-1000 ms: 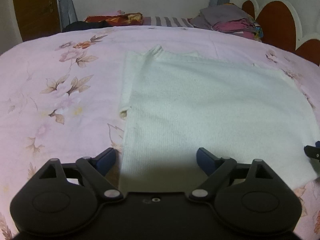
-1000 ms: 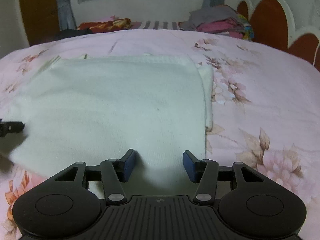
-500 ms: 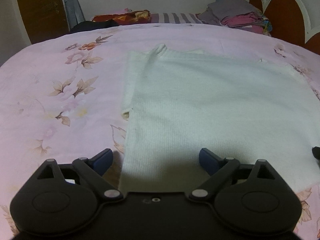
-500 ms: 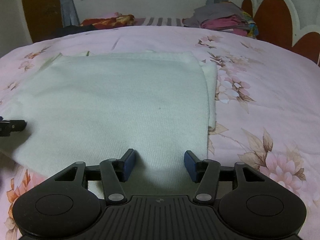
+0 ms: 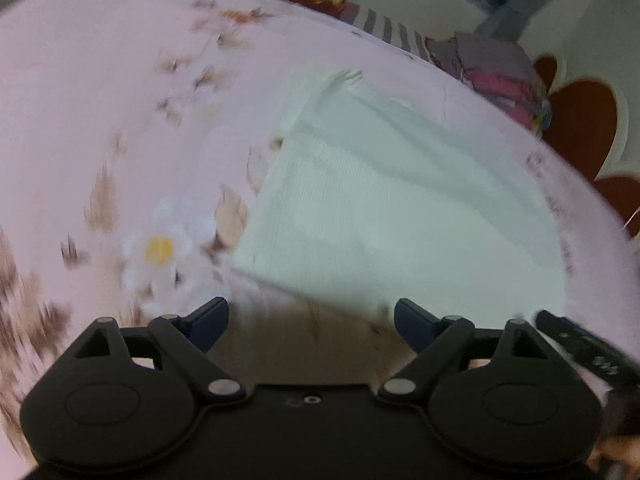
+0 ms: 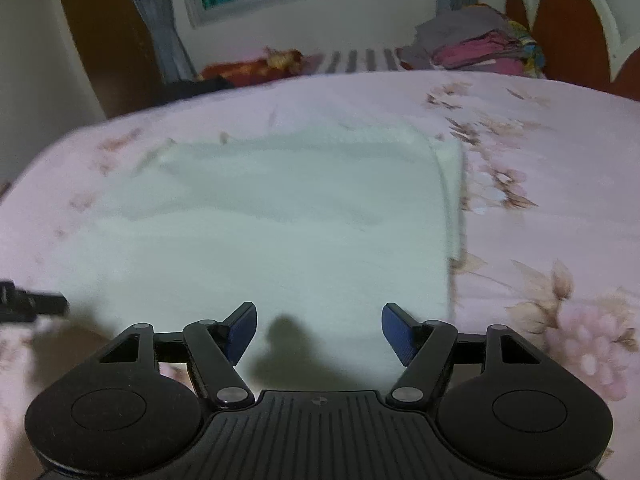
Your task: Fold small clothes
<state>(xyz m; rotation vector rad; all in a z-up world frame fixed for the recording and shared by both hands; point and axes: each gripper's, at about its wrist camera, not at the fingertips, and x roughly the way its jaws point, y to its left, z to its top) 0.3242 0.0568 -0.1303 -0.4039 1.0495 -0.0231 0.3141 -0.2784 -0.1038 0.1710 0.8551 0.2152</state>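
The white garment [image 6: 260,236] lies flat on the floral sheet [image 6: 560,184]. Its near edge runs between the right tongs [image 6: 318,330], which are widening and grip nothing. The left tongs [image 5: 310,320], wide but narrowing, hang over bare sheet just short of its corner.

White garment [image 6: 256,240] lies on pink floral bedsheet [image 6: 540,152].

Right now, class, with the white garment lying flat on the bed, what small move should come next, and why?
Probably lower the right gripper, whose jaws are opening, onto the white garment near edge: cloth lies just ahead of its fingers. The left gripper, closing but empty, hangs over bare bedsheet off the corner.
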